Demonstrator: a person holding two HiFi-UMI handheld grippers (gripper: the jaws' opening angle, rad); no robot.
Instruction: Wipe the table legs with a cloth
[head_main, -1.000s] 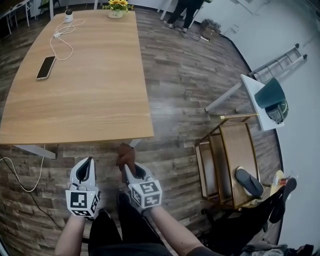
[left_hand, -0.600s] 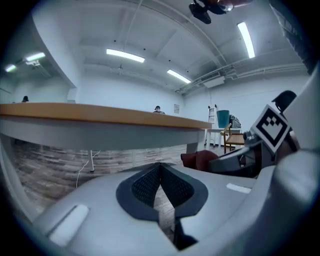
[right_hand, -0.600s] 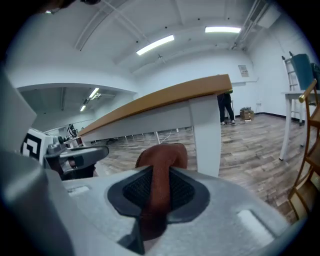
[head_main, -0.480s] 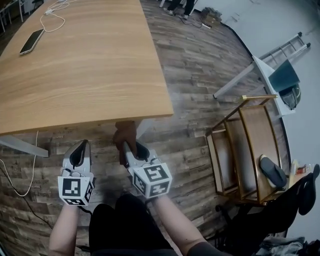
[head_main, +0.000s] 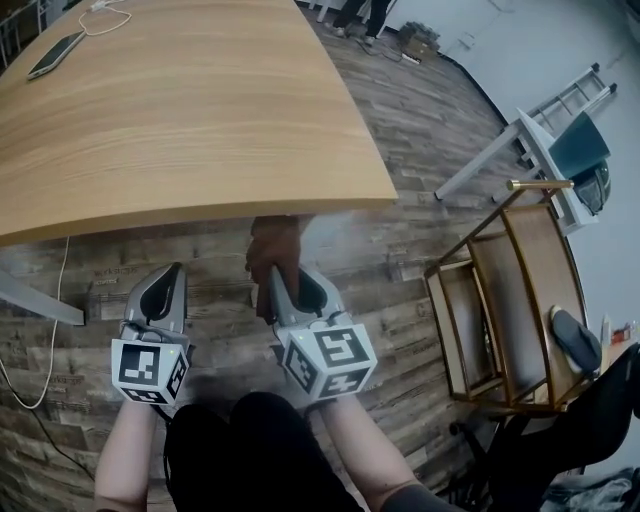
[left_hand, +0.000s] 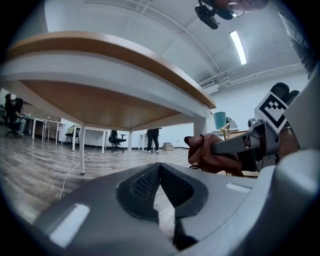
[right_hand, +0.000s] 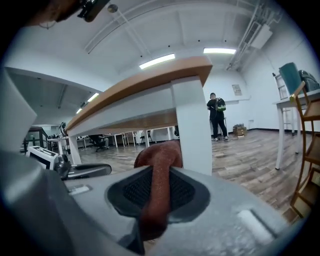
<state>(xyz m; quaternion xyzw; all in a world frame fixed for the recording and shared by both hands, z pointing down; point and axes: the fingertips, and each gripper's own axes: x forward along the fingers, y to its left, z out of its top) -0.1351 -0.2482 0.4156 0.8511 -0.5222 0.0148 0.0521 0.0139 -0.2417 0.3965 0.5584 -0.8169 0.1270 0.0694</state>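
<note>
My right gripper (head_main: 272, 288) is shut on a brown cloth (head_main: 272, 250), just under the near edge of the wooden table (head_main: 200, 120). In the right gripper view the cloth (right_hand: 157, 160) bulges out of the jaws right in front of the white corner table leg (right_hand: 192, 125); whether it touches the leg I cannot tell. My left gripper (head_main: 170, 272) hangs beside it to the left, shut and empty. The left gripper view has the leg (left_hand: 200, 127), the cloth (left_hand: 202, 152) and the right gripper (left_hand: 235, 145) at its right. The tabletop hides the leg in the head view.
A gold-framed wooden shelf cart (head_main: 500, 300) stands on the floor to the right, a slipper (head_main: 580, 340) on it. Another white leg (head_main: 35, 300) and a white cable (head_main: 50, 320) lie at left. A phone (head_main: 55, 52) rests on the table. A person (right_hand: 216, 117) stands far off.
Both grippers have moved forward and down toward the table's corner. The cloth now sits under the table edge, close to the leg. The right gripper has kept its hold.
</note>
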